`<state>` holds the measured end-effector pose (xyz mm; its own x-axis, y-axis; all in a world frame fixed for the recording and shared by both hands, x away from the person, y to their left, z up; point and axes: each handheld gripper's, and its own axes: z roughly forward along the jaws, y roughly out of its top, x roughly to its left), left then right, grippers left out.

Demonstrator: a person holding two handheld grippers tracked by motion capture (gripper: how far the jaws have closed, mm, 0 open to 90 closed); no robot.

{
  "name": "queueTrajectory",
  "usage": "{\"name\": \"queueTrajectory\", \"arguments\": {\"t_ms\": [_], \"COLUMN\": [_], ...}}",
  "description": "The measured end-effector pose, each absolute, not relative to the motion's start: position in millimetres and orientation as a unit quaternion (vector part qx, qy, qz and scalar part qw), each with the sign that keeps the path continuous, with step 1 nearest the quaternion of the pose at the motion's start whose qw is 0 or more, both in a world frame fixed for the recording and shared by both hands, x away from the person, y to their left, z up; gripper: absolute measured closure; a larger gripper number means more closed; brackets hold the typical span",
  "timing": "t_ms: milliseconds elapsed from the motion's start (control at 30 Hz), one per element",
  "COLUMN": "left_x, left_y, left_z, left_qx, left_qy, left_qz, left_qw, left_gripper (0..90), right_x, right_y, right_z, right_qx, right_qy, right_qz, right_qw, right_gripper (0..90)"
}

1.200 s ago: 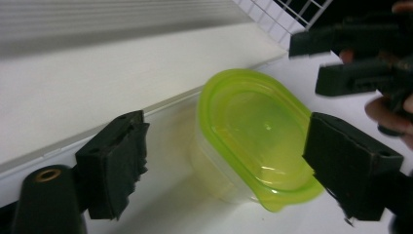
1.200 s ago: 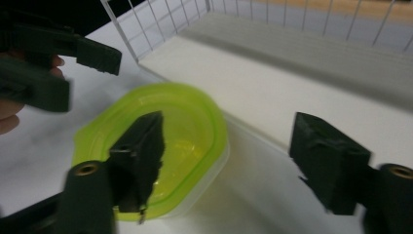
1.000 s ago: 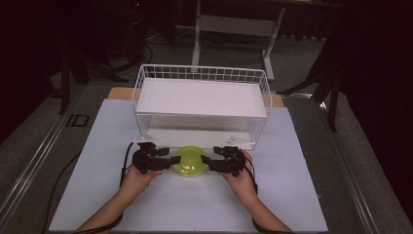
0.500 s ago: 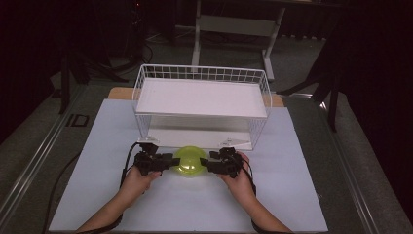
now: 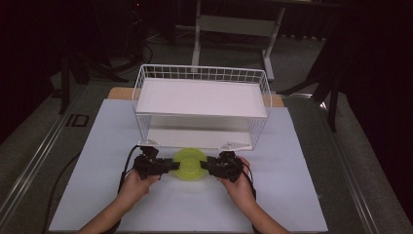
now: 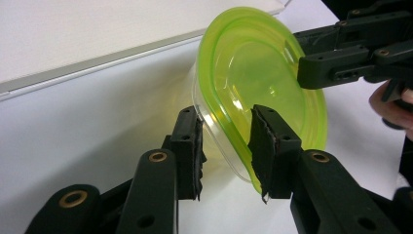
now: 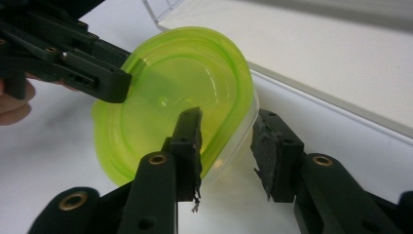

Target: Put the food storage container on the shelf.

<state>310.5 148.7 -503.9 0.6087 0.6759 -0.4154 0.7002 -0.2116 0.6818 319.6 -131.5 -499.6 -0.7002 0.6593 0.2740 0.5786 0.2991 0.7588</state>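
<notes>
A translucent lime-green plastic container (image 5: 190,164) with a ridged oval lid sits on the desk (image 5: 292,195), just in front of the white wire basket (image 5: 202,107). The left gripper (image 6: 225,146) straddles its rim, jaws spread with a gap on the outer side; the right gripper (image 7: 225,148) does likewise on the opposite edge, jaws apart. The desk's matte white sheet lies bare toward the person. Dark floor and furniture legs surround it.
</notes>
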Motion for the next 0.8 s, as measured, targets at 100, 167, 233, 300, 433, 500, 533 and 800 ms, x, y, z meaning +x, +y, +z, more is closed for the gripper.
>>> {"name": "queueTrajectory", "arguments": {"t_ms": [100,167,233,300,433,500,533,800], "left_x": [307.5,305.1,302.0,298.9,292.4,290.8,290.1,278.8], "left_y": [149.7,151.4,151.4,150.6,148.7,149.8,150.5,148.5], "left_z": [-504.7,-505.6,-505.9,-505.1,-504.5,-505.4,-506.1,-506.4], "left_qx": [0.779,0.779,0.78,0.779,0.782,0.781,0.779,0.777], "left_qy": [0.442,0.443,0.439,0.441,0.437,0.437,0.438,0.449], "left_qz": [-0.013,-0.017,-0.021,-0.026,-0.022,-0.024,-0.026,-0.017], "left_qw": [0.445,0.444,0.445,0.444,0.445,0.446,0.448,0.442], "left_gripper": [69.7,72.1,73.3,74.9,75.9,77.1,77.1,80.3], "right_x": [315.7,311.8,307.3,304.6,300.9,296.8,296.8,288.8], "right_y": [-131.4,-130.6,-128.6,-127.7,-130.1,-129.8,-129.8,-126.2], "right_z": [-497.5,-496.3,-494.4,-493.1,-494.1,-493.1,-493.1,-488.1], "right_qx": [0.381,0.376,0.371,0.369,0.38,0.383,0.383,0.397], "right_qy": [0.807,0.809,0.815,0.819,0.814,0.813,0.813,0.814], "right_qz": [0.449,0.451,0.444,0.437,0.439,0.438,0.438,0.423], "right_qw": [0.032,0.022,0.028,0.033,0.029,0.03,0.03,0.034], "right_gripper": [65.6,67.1,68.1,69.5,72.4,73.5,73.5,77.7]}}
